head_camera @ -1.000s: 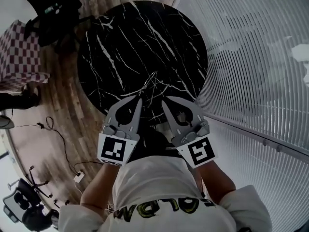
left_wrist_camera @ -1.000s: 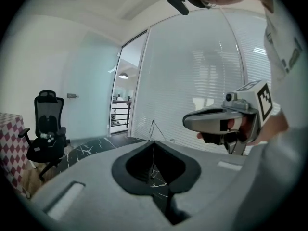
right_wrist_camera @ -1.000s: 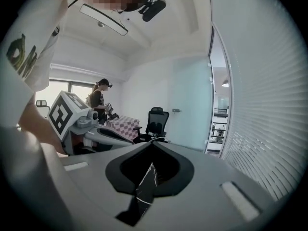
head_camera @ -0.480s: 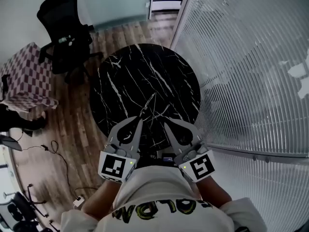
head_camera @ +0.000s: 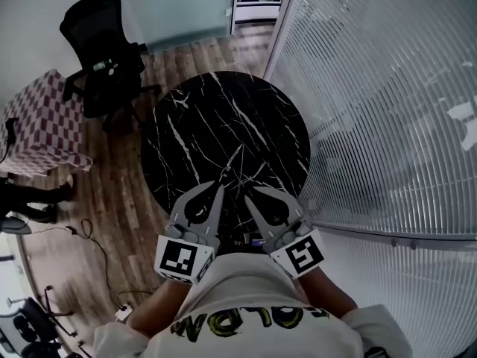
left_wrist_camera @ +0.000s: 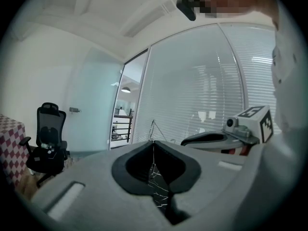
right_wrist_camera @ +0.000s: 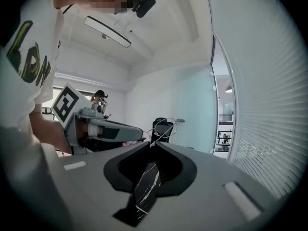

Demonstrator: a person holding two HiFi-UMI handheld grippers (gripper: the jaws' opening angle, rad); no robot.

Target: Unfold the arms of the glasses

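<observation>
Low in the middle of the head view, both tongs sit side by side over the near edge of the round black marble counter [head_camera: 223,103], their tips pointing up-frame and converging. The left tongs [head_camera: 220,186] are closed, and in the left gripper view a thin wire of the glasses [left_wrist_camera: 153,127] rises straight from the meeting tips. The right tongs [head_camera: 247,197] are closed too, with a wire loop showing at their tips in the right gripper view. The glasses appear pinched between the two tips, clear of the counter, their long axis running up-frame from the left tips. Neither tongs looks nearer, so the next move probably calls for drawing one arm outward.
</observation>
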